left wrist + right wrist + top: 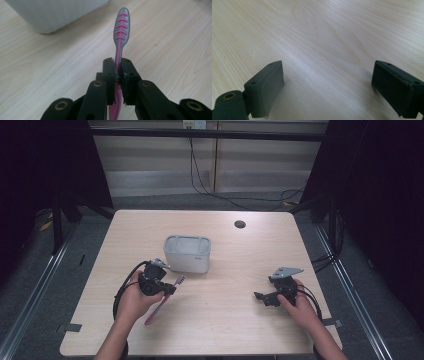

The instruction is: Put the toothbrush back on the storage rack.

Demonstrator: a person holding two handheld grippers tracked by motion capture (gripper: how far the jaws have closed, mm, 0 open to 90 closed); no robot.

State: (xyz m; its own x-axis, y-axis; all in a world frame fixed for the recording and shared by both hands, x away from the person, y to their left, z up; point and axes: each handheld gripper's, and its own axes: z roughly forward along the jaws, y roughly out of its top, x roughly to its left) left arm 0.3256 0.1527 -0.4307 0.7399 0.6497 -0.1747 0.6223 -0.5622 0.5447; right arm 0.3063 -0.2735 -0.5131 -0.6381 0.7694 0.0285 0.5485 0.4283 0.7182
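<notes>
A pink and grey toothbrush (pixel 121 30) is pinched at its neck by my left gripper (pixel 118 72), whose jaws are shut on it; its grey head with pink ribs points away from me. From above, the toothbrush (pixel 159 306) runs slantwise under my left gripper (pixel 167 289), just in front of a grey rectangular container (pixel 187 253). My right gripper (pixel 260 296) rests low over the table at the right, and its own view shows the right gripper (pixel 328 87) with jaws wide apart and nothing between them.
The wooden table (pixel 220 330) has a round cable hole (pixel 240 224) near its far edge. Dark curtains and metal floor rails flank the table on both sides. Cables trail across the floor behind it.
</notes>
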